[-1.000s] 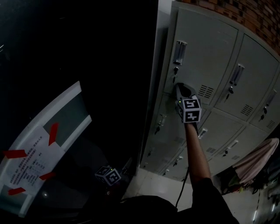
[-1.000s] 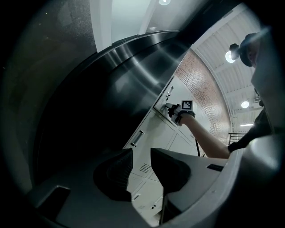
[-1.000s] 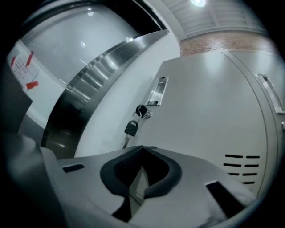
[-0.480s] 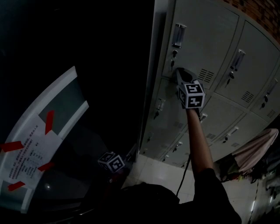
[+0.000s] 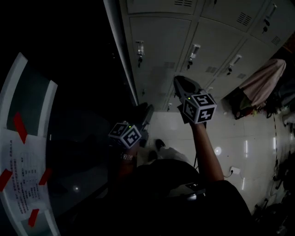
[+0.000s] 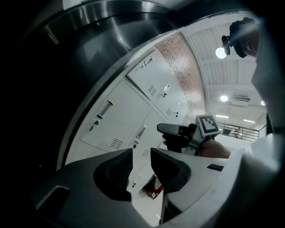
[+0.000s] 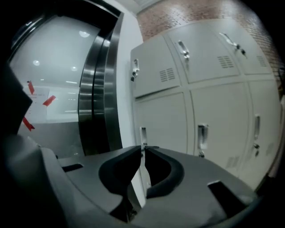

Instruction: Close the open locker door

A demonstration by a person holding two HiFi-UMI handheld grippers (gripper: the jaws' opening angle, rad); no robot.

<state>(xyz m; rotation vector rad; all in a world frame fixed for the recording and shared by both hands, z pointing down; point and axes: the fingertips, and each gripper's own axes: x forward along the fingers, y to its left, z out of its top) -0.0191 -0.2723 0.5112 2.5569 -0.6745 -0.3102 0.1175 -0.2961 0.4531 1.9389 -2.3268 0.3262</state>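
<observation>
Locker door, pale grey sheet metal with a slim upright handle (image 7: 156,71): it sits in the top row at the bank's left end, and like every door in view it lies flush in its frame, none ajar. The bank stands against a reddish brick wall (image 7: 187,13), beside a dark, glossy steel pillar (image 7: 95,89).

The person's right gripper (image 5: 178,80), a black two-jaw tool with a marker cube, hangs over the shiny white tiled floor (image 5: 239,138), near the lower lockers but not touching them. Its jaws are opening, the tips a narrow slit apart with nothing between them. The left gripper (image 5: 148,109) hangs lower and just beside it, jaws apart and empty.

A white notice held by red tape strips (image 5: 18,156) lies off to the left, and a pink cloth (image 5: 262,80) hangs at the right.
</observation>
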